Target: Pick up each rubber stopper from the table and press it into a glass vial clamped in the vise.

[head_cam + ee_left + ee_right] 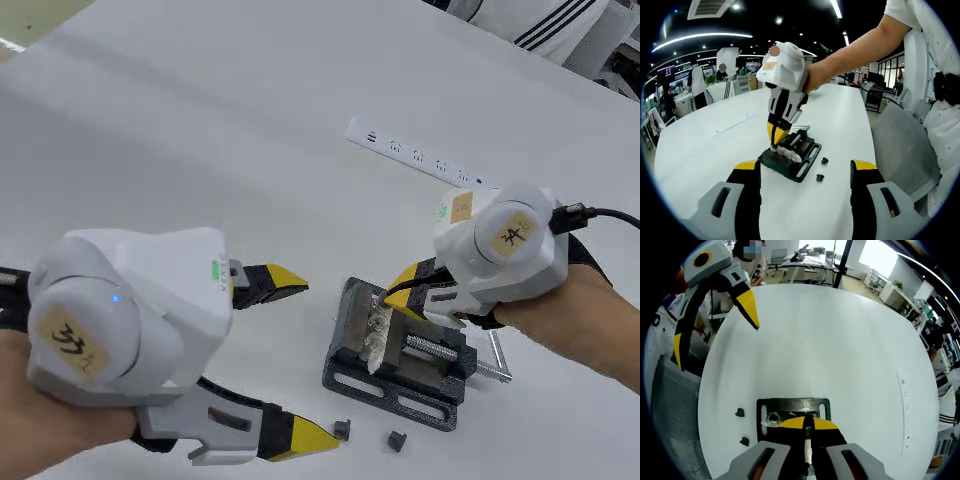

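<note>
Two stoppers [824, 161] lie ahead of the left gripper [805, 167]'s spread jaws, beside the vise [790, 159]; the right gripper view reveals a vial [773, 418], upright, mouth toward the camera, just left of the right gripper [807, 421]'s clenched jaws.

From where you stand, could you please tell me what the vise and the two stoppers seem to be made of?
The vise looks like cast metal, painted matte dark grey; its threaded screw gleams like bare steel. The two stoppers look like dull dark rubber, with no shine, though they are too small to be sure.
</note>
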`<state>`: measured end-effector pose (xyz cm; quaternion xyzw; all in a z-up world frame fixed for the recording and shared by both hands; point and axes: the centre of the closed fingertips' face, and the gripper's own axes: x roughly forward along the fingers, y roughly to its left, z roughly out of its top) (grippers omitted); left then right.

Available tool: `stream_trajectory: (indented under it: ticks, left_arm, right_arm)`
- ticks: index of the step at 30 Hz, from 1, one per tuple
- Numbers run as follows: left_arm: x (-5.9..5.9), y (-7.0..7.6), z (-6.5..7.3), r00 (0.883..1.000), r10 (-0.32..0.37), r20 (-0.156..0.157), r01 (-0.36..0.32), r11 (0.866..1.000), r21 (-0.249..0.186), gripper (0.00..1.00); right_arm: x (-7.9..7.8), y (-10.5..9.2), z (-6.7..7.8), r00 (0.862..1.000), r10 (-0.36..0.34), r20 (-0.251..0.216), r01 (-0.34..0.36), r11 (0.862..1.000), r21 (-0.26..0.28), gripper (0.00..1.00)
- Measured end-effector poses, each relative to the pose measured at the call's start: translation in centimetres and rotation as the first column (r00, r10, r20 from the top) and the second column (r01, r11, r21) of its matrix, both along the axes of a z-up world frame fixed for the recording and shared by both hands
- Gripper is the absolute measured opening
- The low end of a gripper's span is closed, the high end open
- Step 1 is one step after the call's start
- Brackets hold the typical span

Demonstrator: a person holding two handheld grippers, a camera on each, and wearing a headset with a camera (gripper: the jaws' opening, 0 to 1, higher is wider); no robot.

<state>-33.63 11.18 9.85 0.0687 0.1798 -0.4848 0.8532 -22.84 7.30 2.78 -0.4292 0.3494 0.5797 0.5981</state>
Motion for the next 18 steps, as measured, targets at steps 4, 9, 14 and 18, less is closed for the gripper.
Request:
stream_trajectory:
  ticks: [4, 9, 14, 18]
  left_arm:
    - [-0.2, 0.0, -0.1, 1.0, -0.003, -0.002, 0.003, 1.0, 0.008, 0.71]
    - [-0.5, 0.1, -0.1, 1.0, -0.002, -0.005, 0.002, 1.0, 0.016, 0.71]
    - [-0.8, 0.1, 0.1, 1.0, -0.001, -0.005, 0.001, 1.0, 0.021, 0.71]
    - [-1.0, 0.2, 0.1, 1.0, -0.002, -0.007, 0.003, 1.0, 0.028, 0.71]
  right_arm:
    - [0.0, 0.0, 0.1, 1.0, -0.006, 0.001, 0.006, 1.0, 0.007, 0.0]
    - [-0.2, 0.4, 0.4, 1.0, -0.016, -0.004, 0.016, 0.999, 0.032, 0.0]
    - [0.0, 0.6, 1.2, 1.0, -0.022, 0.009, 0.021, 0.999, 0.05, 0.0]
    - [0.0, 0.3, 1.8, 0.999, -0.036, 0.013, 0.035, 0.997, 0.068, 0.02]
